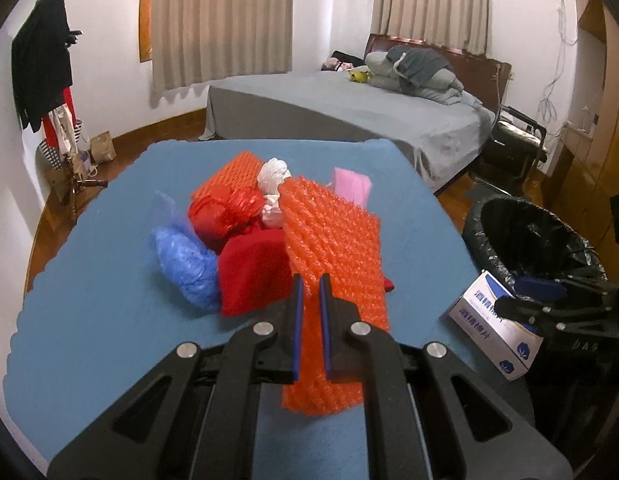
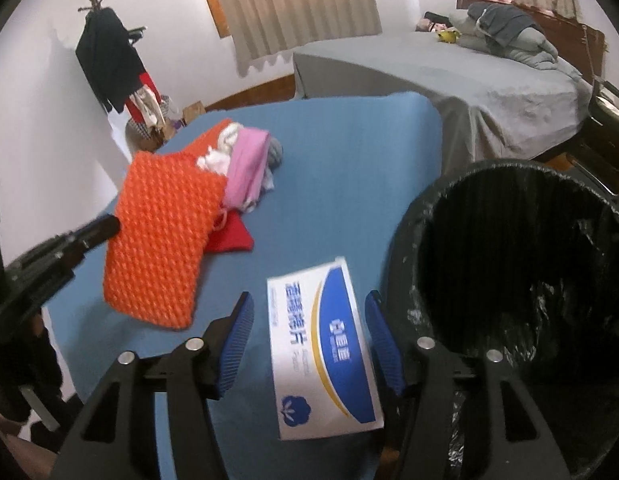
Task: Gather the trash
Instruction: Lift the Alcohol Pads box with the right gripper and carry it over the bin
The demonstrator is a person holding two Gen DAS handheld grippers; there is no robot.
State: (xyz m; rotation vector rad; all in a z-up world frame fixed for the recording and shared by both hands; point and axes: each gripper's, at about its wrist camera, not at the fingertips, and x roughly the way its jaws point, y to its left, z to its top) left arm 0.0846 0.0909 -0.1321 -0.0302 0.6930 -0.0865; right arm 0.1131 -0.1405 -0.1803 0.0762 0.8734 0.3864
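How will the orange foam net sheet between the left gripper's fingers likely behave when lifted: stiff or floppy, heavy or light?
The orange foam net sheet will probably flex rather than stay rigid: it already curves over the pile. It looks light, being open mesh foam. Its knobbly texture should resist slipping in the left gripper, whose jaws stand narrowly apart around its edge.

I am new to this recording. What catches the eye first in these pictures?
The bright orange foam net, standing up between the left tongs, is closest to the camera. Beside it, the right tongs sit open around a white-and-blue box at the blue table's edge, next to the black-lined trash bin.
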